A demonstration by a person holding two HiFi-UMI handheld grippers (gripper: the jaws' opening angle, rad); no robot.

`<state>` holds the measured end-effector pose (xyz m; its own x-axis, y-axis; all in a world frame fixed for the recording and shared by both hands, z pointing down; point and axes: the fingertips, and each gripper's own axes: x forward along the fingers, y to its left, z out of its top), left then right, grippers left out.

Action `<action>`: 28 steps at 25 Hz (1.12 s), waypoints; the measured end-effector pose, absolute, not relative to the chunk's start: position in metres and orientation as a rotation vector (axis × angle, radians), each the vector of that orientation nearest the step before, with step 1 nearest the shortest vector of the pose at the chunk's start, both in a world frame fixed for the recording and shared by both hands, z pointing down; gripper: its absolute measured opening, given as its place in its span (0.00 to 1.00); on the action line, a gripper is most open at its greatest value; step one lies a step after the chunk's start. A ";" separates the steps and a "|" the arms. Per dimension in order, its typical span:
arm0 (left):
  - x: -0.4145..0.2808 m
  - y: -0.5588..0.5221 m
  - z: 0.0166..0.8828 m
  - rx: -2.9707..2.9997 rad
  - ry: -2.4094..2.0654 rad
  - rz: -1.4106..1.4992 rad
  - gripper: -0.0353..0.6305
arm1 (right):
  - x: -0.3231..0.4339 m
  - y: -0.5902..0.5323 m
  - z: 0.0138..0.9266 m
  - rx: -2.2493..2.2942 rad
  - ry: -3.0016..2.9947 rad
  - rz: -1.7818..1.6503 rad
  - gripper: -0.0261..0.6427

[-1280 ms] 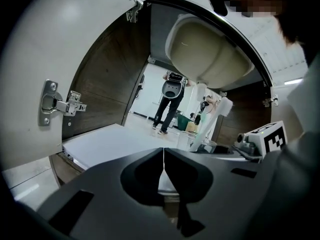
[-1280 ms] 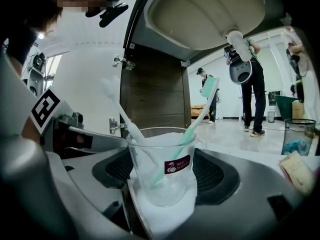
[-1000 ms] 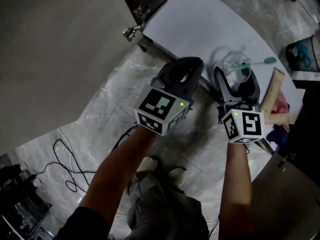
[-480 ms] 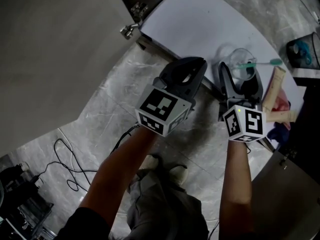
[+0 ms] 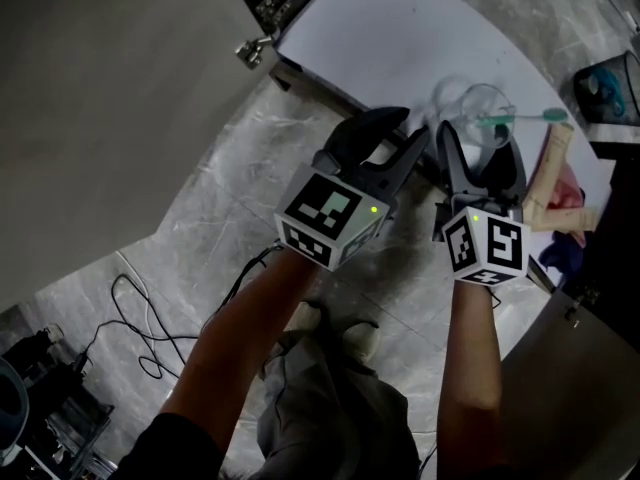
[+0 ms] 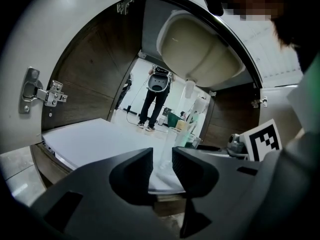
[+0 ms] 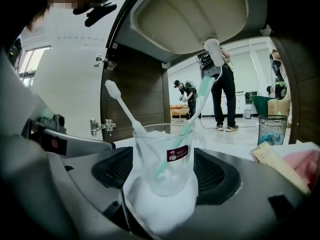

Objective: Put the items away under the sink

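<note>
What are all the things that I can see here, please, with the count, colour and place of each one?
shelf board: one, white, inside the open cabinet
glass cup: one, clear, on the shelf board
toothbrushes: two, green and white, standing in the glass cup
packs: two, beige, on the shelf board beside the glass cup
sink bowl: one, pale, above the shelf board
hinges: several, metal, on the cabinet walls
basket: one, dark mesh, on the floor beyond
cables: black, on the floor
left gripper: dark, jaws slightly apart, empty
right gripper: dark, pads against the glass cup
forearms: two, bare
</note>
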<state>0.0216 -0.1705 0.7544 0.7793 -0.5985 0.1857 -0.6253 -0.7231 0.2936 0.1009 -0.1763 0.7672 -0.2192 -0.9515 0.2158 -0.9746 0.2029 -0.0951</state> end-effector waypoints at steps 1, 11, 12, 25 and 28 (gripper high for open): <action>0.021 -0.169 0.754 2.627 -0.937 0.111 0.22 | 0.102 -0.173 0.766 1.900 -2.345 0.326 0.54; 0.008 -0.133 0.715 2.558 -0.950 0.116 0.14 | 0.093 -0.115 0.732 1.918 -2.314 0.426 0.53; 0.005 -0.127 0.708 2.553 -0.948 0.121 0.12 | 0.090 -0.109 0.726 1.907 -2.318 0.434 0.53; -0.011 -0.067 0.600 2.557 -0.837 0.285 0.09 | 0.068 -0.047 0.614 1.856 -2.236 0.525 0.51; -0.009 -0.056 0.561 2.565 -0.827 0.285 0.09 | 0.074 -0.038 0.575 1.905 -2.190 0.505 0.23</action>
